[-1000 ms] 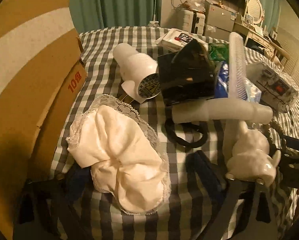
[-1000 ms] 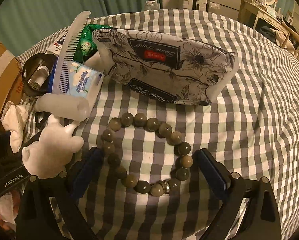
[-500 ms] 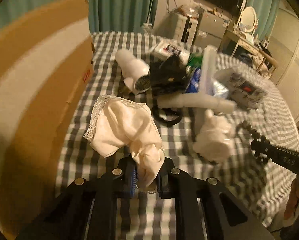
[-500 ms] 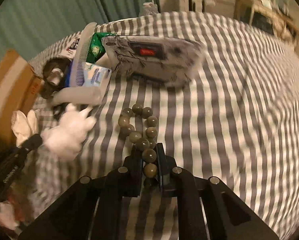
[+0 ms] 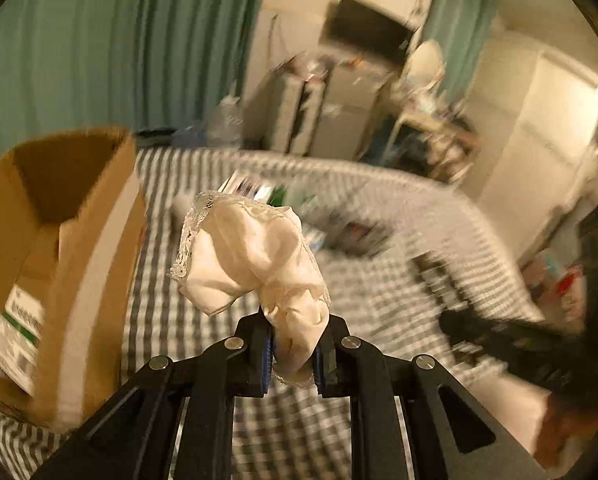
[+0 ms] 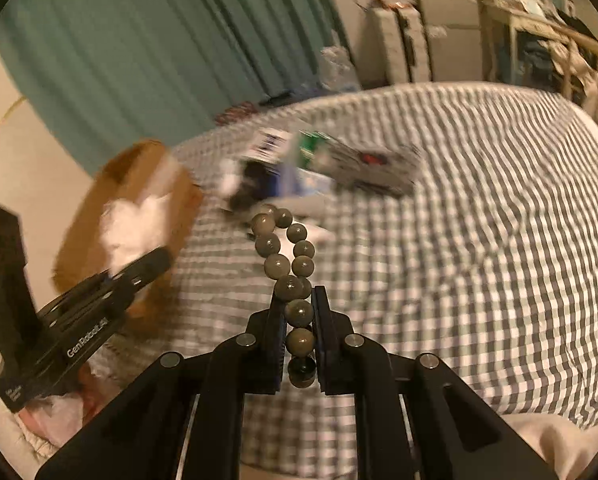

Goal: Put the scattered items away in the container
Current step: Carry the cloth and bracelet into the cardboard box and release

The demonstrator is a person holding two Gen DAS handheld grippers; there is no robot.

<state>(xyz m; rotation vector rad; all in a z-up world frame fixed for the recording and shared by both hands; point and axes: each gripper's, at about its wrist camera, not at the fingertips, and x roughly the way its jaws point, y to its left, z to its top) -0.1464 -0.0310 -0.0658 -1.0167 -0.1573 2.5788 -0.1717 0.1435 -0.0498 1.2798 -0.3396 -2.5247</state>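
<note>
Both tongs are loaded and lifted clear of the checked bedspread point(image 6: 479, 208), presumably for carrying to the cardboard box point(image 5: 71, 240) at the left. The left gripper point(image 5: 293, 354) is clamped on a cream lace-edged cloth point(image 5: 251, 256) — bunched, drooping softly. The right gripper point(image 6: 299, 340) pinches a bead bracelet point(image 6: 287, 264) (olive-grey, glossy), its loop standing above the jaws
</note>
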